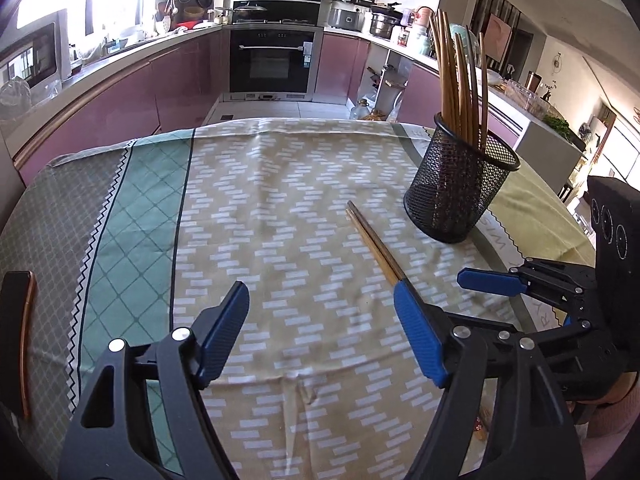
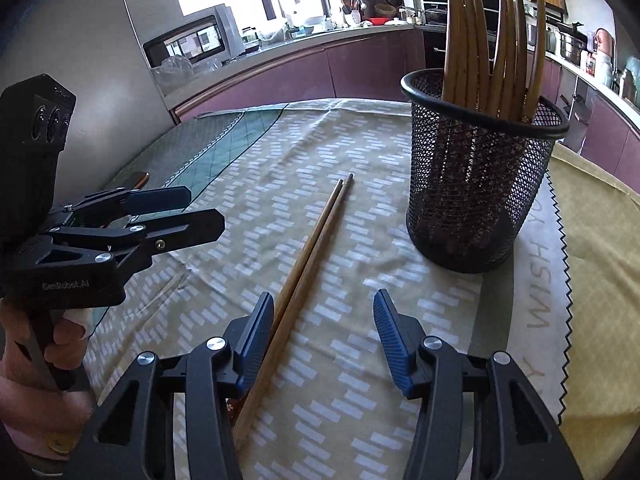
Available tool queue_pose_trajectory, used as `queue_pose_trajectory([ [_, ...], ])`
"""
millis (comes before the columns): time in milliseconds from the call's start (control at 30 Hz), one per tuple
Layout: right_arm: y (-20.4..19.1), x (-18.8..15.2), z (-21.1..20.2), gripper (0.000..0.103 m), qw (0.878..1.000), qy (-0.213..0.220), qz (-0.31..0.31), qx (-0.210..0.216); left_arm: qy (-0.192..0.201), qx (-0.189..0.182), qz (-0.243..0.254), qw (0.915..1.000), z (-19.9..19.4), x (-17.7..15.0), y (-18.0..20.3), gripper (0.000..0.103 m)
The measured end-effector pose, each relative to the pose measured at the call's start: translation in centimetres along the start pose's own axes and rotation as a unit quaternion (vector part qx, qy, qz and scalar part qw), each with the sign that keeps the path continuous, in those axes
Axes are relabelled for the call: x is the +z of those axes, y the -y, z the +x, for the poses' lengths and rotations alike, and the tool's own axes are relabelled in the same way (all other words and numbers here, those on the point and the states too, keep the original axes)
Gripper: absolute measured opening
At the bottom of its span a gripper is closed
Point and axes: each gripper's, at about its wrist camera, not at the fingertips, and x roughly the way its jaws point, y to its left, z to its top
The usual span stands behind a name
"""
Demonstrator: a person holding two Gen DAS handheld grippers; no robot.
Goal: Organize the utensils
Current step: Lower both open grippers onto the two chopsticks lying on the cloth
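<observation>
Chopstick pair (image 2: 308, 256) flat on worktop (image 2: 360, 360), left of mesh holder (image 2: 476, 184): light, stiff, slick, rolls. Pinch mid-shaft. Right claw (image 2: 324, 344) and left claw (image 1: 320, 332) open, empty.

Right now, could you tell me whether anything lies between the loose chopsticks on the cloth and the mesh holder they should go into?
Nothing visible does. The pair of chopsticks lies on bare tablecloth, and the stretch between it and the black mesh holder is clear. The holder already has chopsticks standing in it.

A patterned tablecloth (image 1: 280, 184) carries two chopsticks (image 1: 374, 242), a mesh holder (image 1: 460, 192) and a phone (image 1: 16, 340).
</observation>
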Motion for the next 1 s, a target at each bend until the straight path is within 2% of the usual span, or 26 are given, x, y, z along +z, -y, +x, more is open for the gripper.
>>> queue_pose_trajectory([
  [300,-0.5,0.0,0.6,0.047,1.000,-0.006,-0.009,-0.020,-0.005,-0.005,0.000,1.0000,0.4,-0.4,0.1,0.071],
  [433,-0.1,0.2,0.7,0.040,1.000,-0.006,0.001,-0.020,-0.007,-0.007,0.005,0.9999,0.6,-0.4,0.4,0.071],
  [633,0.8,0.1,0.4,0.031,1.000,-0.008,0.019,-0.006,-0.015,-0.013,0.016,0.9997,1.3,-0.5,1.2,0.068],
  [1000,1.7,0.2,0.3,0.027,0.999,-0.012,0.030,0.005,-0.040,-0.030,0.047,0.9976,3.1,-0.5,3.8,0.059],
])
